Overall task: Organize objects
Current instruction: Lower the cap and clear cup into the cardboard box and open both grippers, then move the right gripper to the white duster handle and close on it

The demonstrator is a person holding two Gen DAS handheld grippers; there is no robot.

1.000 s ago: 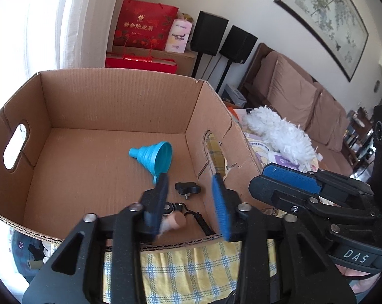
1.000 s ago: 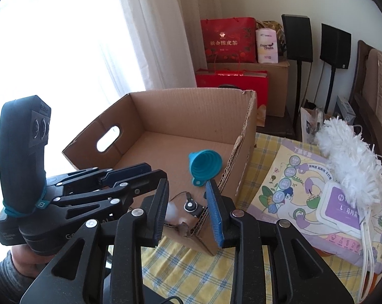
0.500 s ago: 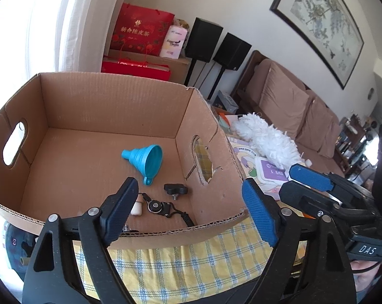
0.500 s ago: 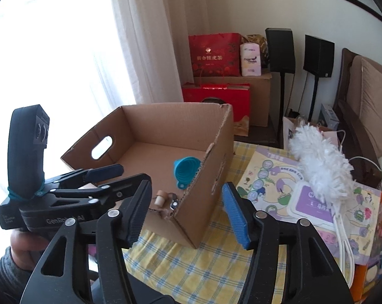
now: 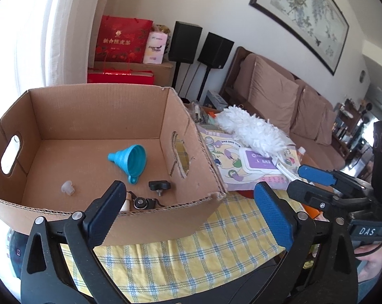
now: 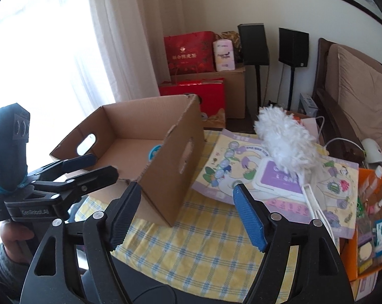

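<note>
A table with a yellow checked cloth (image 5: pixel 165 261) fills the lower middle of the frame; a brown sofa (image 5: pixel 287 101) and 2 black speakers (image 5: pixel 201 44) stand in the upper right. The cardboard box (image 5: pixel 191 167) at left holds the blue funnel (image 5: pixel 130 160). Since 1 second ago the left gripper (image 5: pixel 188 210) and the right gripper (image 6: pixel 188 215) have pulled back from the box, and both jaws are now wide and empty. The right gripper's body reads "DAS", the left one "GenRobot.AI".

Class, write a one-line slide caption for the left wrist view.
Open left gripper hovers at the cardboard box holding a blue funnel, beside a white duster.
</note>
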